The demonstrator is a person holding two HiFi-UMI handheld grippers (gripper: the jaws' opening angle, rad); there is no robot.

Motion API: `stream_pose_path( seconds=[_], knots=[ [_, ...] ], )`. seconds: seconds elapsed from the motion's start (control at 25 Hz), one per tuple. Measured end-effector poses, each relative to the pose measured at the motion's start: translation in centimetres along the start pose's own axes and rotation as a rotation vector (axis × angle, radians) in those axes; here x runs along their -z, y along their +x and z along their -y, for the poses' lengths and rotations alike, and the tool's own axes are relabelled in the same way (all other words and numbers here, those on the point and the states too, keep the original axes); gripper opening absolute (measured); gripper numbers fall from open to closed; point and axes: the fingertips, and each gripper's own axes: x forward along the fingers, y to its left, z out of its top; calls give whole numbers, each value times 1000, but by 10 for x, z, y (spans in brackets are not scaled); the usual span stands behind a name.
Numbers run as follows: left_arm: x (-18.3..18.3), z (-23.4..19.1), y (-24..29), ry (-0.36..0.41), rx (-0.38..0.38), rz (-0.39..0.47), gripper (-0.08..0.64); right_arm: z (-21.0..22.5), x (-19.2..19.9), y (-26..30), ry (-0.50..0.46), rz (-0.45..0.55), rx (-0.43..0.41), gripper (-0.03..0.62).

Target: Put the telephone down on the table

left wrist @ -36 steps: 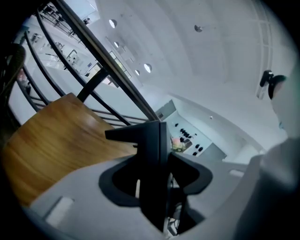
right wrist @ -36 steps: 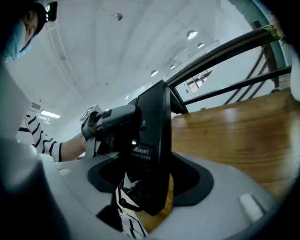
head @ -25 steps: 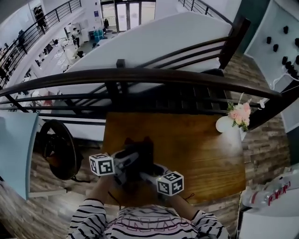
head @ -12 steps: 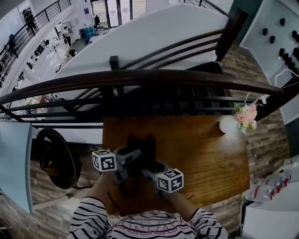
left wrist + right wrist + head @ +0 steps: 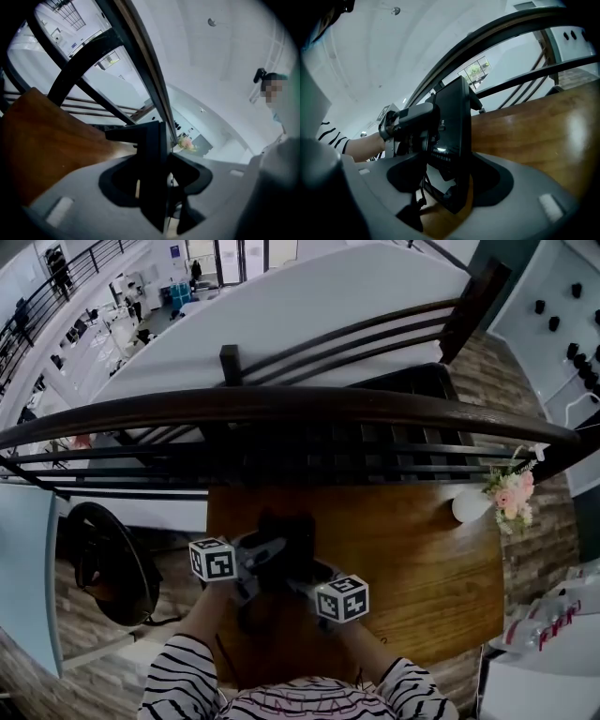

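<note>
Left gripper (image 5: 272,549) and right gripper (image 5: 302,575), both clamped on the one telephone (image 5: 292,535), have moved nearer the table's (image 5: 412,549) far edge. They hide much of it. One vase (image 5: 469,504) stands at the far right corner.

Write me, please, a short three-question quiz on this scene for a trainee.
1. True or false: the left gripper and the right gripper both grip the telephone.
2. Where on the table is the vase? A) near left corner B) far right corner C) middle
3. Fill in: the telephone's colour is ___.

Key: 1 true; 2 B; 3 black.
</note>
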Motion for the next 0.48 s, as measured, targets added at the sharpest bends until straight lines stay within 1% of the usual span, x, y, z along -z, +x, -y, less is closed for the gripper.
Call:
stream_pose_path(
  seconds=[0.24,0.48],
  knots=[
    [-24,-34,19,-32,-3,0,206,26,-23,26,17,-26,6,290],
    [-36,-58,29,-65,-5,-18,206,41,-35,44,41,-43,18,290]
  ],
)
